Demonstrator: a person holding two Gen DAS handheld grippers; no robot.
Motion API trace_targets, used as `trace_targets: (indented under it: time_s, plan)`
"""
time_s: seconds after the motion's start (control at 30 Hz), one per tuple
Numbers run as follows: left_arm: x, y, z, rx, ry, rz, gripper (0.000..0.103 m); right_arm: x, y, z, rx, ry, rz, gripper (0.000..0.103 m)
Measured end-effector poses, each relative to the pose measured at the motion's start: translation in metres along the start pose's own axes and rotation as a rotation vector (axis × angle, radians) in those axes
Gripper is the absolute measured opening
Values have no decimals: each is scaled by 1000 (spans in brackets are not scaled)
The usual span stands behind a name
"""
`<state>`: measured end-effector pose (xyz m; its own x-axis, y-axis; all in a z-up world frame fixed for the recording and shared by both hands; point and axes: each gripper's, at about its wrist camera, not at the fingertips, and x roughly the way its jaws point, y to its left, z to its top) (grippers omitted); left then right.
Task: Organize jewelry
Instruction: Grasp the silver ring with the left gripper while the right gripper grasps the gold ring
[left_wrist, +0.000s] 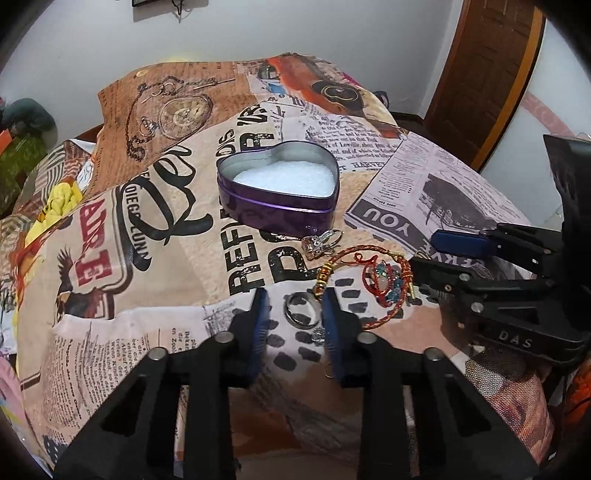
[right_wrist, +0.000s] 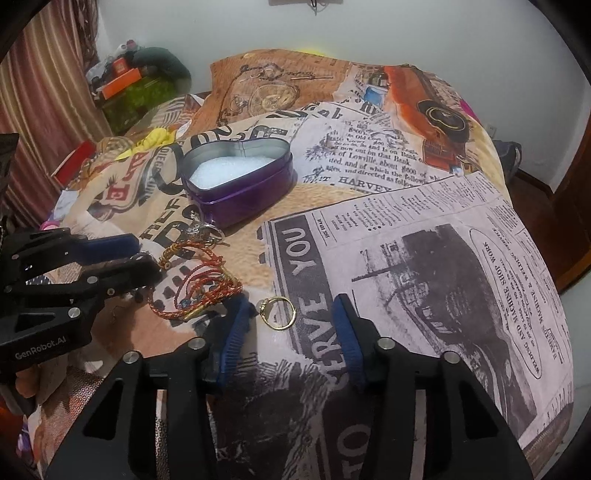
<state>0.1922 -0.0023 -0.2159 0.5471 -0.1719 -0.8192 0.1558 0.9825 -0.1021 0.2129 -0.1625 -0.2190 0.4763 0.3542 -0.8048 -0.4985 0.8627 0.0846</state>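
Observation:
A purple heart-shaped tin (left_wrist: 280, 188) with white padding stands open on the printed cloth; it also shows in the right wrist view (right_wrist: 240, 181). My left gripper (left_wrist: 295, 295) is open, its fingers either side of a silver ring (left_wrist: 301, 310). A sparkly ring (left_wrist: 319, 242) lies by the tin, and red-gold bangles (left_wrist: 373, 280) lie to the right. My right gripper (right_wrist: 288, 306) is open around a gold ring (right_wrist: 279, 312). In the right wrist view, the bangles (right_wrist: 199, 284) lie between the two grippers.
A newspaper-print cloth (right_wrist: 424, 258) covers the rounded surface, which drops off at the right and front. Clutter and boxes (right_wrist: 125, 85) sit at the far left by a curtain. A wooden door (left_wrist: 487, 74) is at the right.

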Motion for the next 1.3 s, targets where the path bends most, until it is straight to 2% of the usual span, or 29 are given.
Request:
trace_targets:
  time_s: [0.07,0.17,0.27,0.63,1.0,1.3]
  plan:
    - [0,0,0,1,-3,-7,20,0,1,0,2,-2,0,34]
    - [0,1,0,-3,-7,-12,20,0,-1,0,10,-3,0,24]
    - [-3,2,0,-9,-17,-6,20,0,-3,0,18,-2,-1,19]
    - [-28,9,7,-38,-96,3,20,-16,-1,3,41,-37,-5,19]
    - [-59,12,30,-42,-219,-9,20,-51,9,27,47,-154,-20,19]
    - [-68,16,53,-44,-294,-5,20,-61,16,56,28,-238,-13,19]
